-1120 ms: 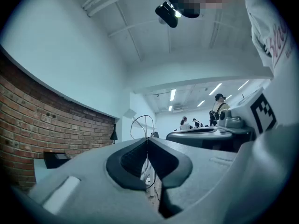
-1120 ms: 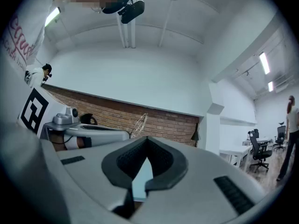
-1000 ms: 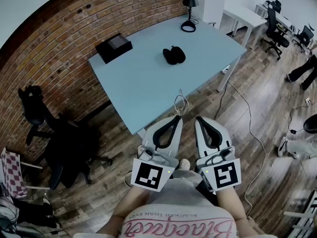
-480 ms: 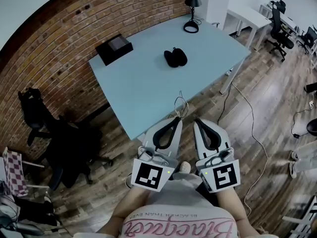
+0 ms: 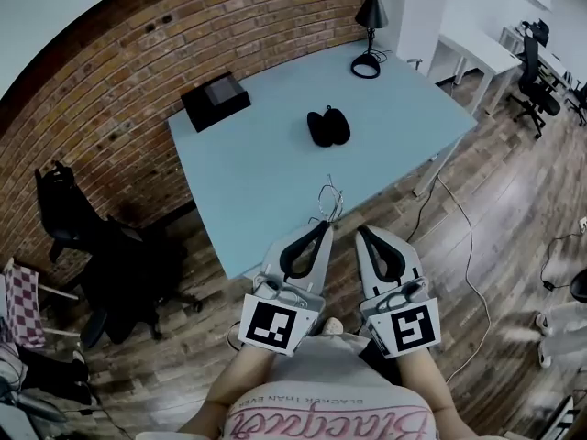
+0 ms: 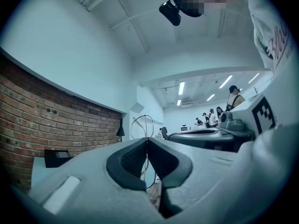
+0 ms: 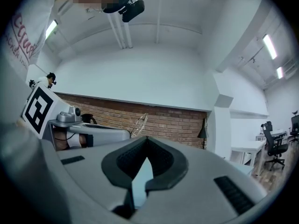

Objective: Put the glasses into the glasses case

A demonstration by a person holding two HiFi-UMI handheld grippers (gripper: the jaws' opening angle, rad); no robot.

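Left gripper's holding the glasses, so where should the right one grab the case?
Take the glasses case by its right lobe's outer edge, right gripper coming from the right: it seems to lie open as two rounded halves, so that leaves the hollows free for the glasses.

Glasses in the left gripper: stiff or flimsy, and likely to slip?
Probably flimsy: the glasses look like thin wire, so they may bend under a hard squeeze. Likely light, too. The left gripper pinches only a thin strand, so they could pivot or slip.
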